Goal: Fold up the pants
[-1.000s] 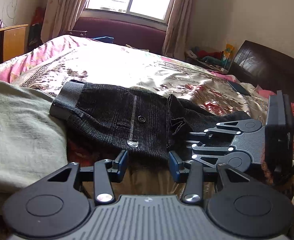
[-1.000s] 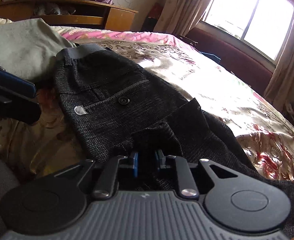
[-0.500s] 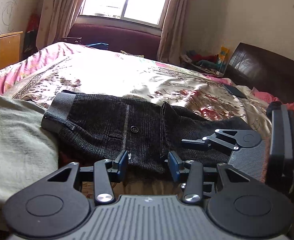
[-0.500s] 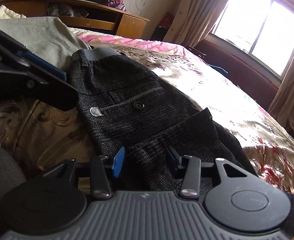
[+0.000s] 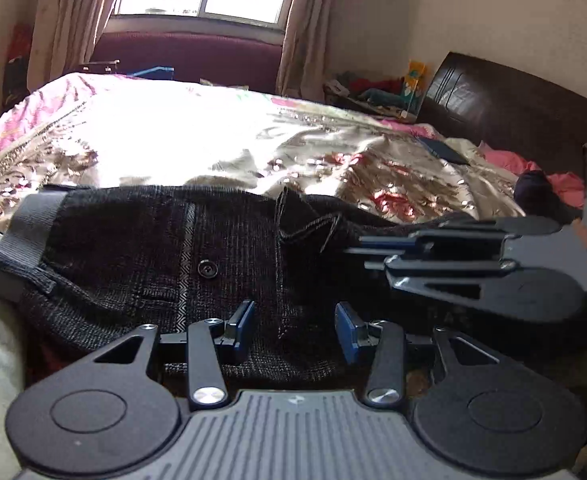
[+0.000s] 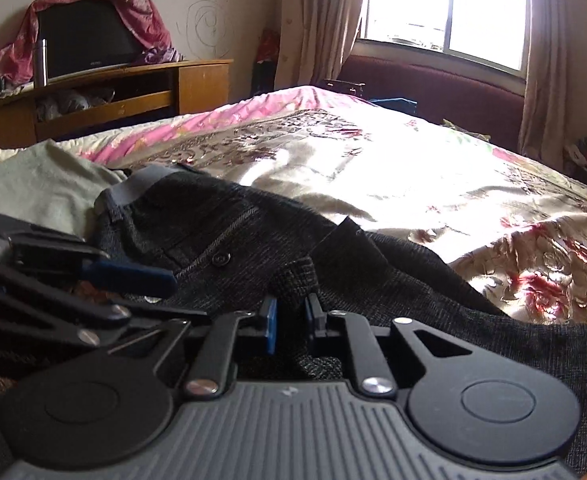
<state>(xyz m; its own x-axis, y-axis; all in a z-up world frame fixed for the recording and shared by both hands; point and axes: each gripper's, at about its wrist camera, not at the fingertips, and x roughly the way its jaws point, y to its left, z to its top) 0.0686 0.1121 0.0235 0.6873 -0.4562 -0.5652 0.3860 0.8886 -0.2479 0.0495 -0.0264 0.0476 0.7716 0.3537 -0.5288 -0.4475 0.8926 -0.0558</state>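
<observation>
Pants (image 5: 141, 252) lie across the middle of the frame on our bed (image 5: 197, 148). Our left gripper (image 5: 293, 330) stands wide apart over fabric; our right gripper (image 6: 291, 320) pinches a raised fold.

Your bed (image 5: 197, 148) is carrying the dark pants (image 5: 141, 256) near its front edge, a pale blanket (image 6: 41, 184) lying at their waistband end.

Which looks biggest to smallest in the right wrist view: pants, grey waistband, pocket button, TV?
As they appear in that view:
1. pants
2. TV, though it stands far back, so its true size is unsure
3. grey waistband
4. pocket button
</observation>
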